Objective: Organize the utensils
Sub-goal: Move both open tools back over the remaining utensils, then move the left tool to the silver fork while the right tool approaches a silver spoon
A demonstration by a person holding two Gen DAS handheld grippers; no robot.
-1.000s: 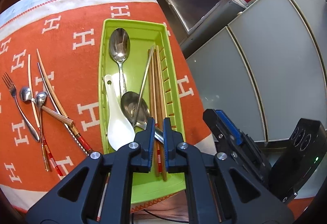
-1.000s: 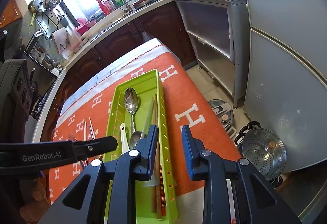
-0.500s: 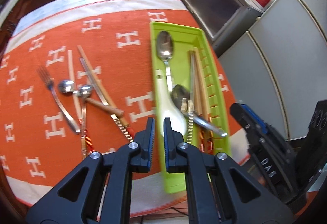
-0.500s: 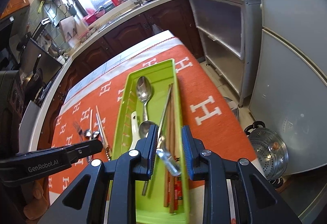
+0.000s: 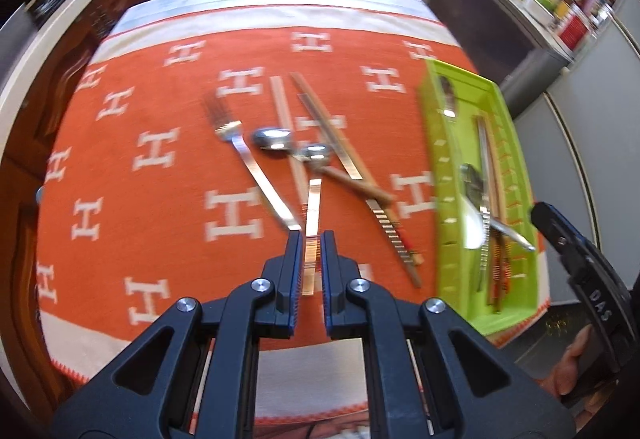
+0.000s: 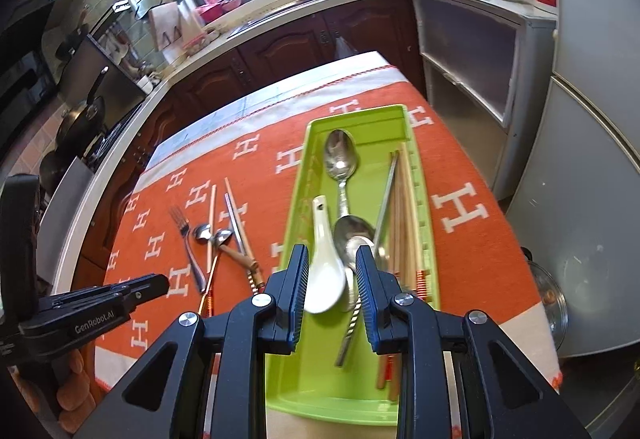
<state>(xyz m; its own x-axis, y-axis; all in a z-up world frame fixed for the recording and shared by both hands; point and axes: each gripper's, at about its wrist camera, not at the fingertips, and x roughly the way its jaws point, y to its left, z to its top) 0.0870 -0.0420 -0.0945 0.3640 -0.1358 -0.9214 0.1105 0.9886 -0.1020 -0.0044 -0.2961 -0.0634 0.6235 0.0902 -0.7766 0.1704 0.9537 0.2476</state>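
Left tool (image 5: 311,239) narrow, nothing gripped, above loose steel fork (image 5: 248,163); bare orange cloth to its left. Right tool (image 6: 332,259) wide, empty, over green plastic tray (image 6: 402,115) at bench edge.

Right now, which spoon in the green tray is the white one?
The white ceramic soup spoon, lying at the left side of the green tray. The other two spoons there are shiny metal.

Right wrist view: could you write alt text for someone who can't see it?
A black two-finger gripper hangs open over a green tray holding a white soup spoon, metal spoons and chopsticks. To the left, on the orange tablecloth, lie a fork, more spoons and chopsticks, with a kitchen counter behind.
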